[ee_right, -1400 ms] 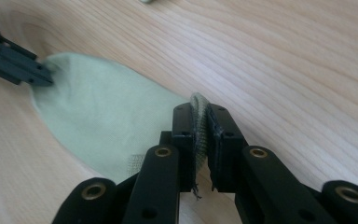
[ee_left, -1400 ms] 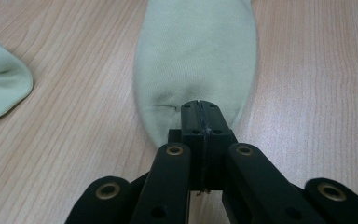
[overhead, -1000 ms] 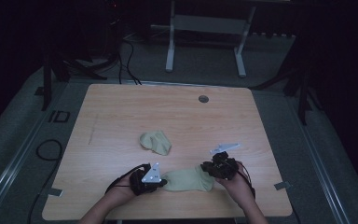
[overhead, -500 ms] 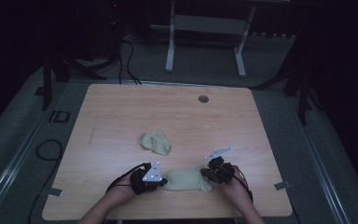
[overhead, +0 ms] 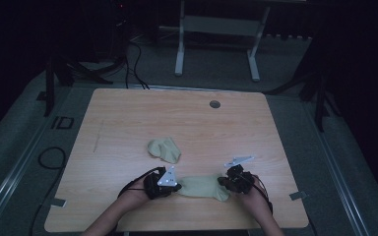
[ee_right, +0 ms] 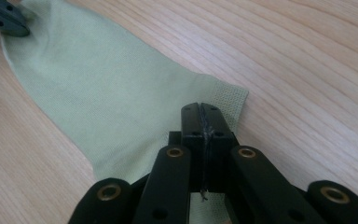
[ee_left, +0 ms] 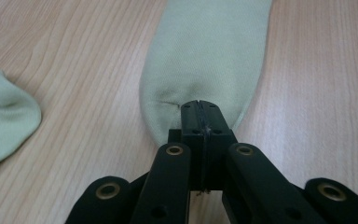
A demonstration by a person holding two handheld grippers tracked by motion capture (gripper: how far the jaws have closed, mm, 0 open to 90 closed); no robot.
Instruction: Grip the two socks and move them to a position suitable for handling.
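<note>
The left gripper (ee_left: pixel 199 109) is clenched on the rounded toe end of a pale green knitted sock (ee_left: pixel 205 56), its two black jaws pressed together with a small pucker of fabric pinched between them. The right gripper (ee_right: pixel 200 112) is likewise clamped tight, biting the edge of the same sock near its ribbed open cuff. In the high view the left gripper (overhead: pixel 170 186) and the right gripper (overhead: pixel 229 181) sit at opposite ends of the sock (overhead: pixel 204 187), which lies flat and stretched between them near the front edge of the light wooden table (overhead: pixel 128 118). A second pale green sock (overhead: pixel 164 150), crumpled into a soft lump, rests farther out toward the table's middle, apart from the first.

The step in hand looks like straightening: both ends are gripped and the sock lies smooth on the wood. The next move probably calls for either folding it, carrying one end over the other while the other hand keeps its end pinned, or lifting it toward its mate to pair them. Either way both grips should hold evenly, since the thin knit could slip out of such a shallow pinch.
</note>
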